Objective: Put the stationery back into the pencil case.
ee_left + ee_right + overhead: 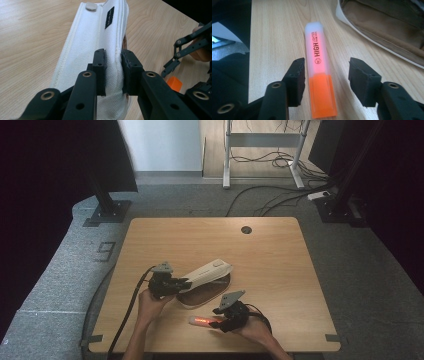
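A white fabric pencil case (207,271) lies open at the middle of the wooden table (270,265), its brown lining (202,296) facing up. My left gripper (186,282) is shut on the raised white flap (92,45), pads (100,67) pinching the fabric's edge. An orange highlighter (200,321) lies flat near the front edge, its orange cap (323,100) toward the right gripper. My right gripper (327,65) straddles the highlighter's body (317,57), jaws open, with a gap to the right pad (359,75). In the high view the right gripper (216,321) sits just right of the highlighter.
The case's brown interior (387,27) lies close to the right of the highlighter. A round cable hole (246,229) is at the table's far edge. Black stand bases (107,212) and floor cables (280,195) lie beyond the table.
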`<act>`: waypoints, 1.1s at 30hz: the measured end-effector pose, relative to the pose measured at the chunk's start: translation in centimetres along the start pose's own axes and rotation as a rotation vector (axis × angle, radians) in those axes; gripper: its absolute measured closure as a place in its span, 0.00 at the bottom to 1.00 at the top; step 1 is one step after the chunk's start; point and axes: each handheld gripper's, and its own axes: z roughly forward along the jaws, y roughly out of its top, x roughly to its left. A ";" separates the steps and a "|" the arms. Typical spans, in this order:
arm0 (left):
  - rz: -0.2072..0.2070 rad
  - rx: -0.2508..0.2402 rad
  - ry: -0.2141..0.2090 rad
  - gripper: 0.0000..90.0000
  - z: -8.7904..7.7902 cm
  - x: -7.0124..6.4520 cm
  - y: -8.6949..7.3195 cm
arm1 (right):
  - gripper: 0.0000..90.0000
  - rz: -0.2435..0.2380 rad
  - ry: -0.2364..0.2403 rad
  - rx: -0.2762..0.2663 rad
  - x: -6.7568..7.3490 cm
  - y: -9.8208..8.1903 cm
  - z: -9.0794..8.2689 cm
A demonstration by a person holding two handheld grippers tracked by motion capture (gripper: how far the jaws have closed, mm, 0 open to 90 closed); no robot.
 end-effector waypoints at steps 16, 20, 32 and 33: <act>0.002 0.001 0.002 0.83 0.0 0.0 0.0 | 0.73 -0.040 -0.044 0.029 0.4 -0.3 1.2; 0.004 0.002 0.004 0.83 0.0 -0.1 0.0 | 0.73 -0.023 -0.041 0.021 0.3 -0.4 1.1; 0.005 0.000 0.007 0.84 0.0 -0.1 0.0 | 0.73 -0.006 -0.077 -0.017 -0.2 0.1 -1.0; 0.004 0.000 0.006 0.84 0.0 -0.1 0.0 | 0.73 -0.002 -0.080 -0.022 -0.2 0.1 -1.2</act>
